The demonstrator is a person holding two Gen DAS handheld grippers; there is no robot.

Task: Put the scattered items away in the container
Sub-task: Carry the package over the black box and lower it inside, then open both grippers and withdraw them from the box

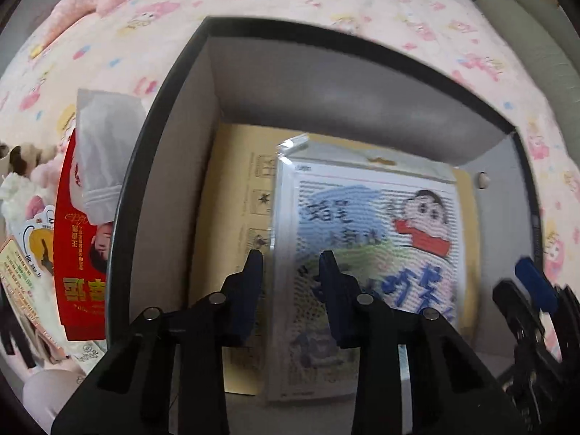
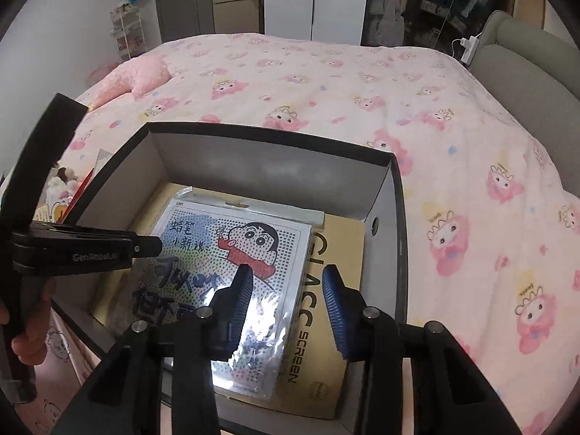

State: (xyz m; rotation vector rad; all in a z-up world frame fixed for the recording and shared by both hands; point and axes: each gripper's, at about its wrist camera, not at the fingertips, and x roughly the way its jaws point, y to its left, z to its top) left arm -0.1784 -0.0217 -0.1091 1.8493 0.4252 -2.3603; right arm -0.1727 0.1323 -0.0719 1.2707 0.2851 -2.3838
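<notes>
Our left gripper [image 1: 291,268] and right gripper [image 2: 286,286] hang with jaws apart, holding nothing. Below, a glossy plastic-wrapped cartoon pack [image 2: 235,282], long axis toward twelve o'clock, lies flat in the dark rectangular box [image 2: 397,217].

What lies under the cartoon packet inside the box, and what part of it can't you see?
Under the cartoon packet in the box lies a flat yellow package printed "GLASS SCREEN". Its edges show; its middle is covered, as is anything beneath it.
</notes>
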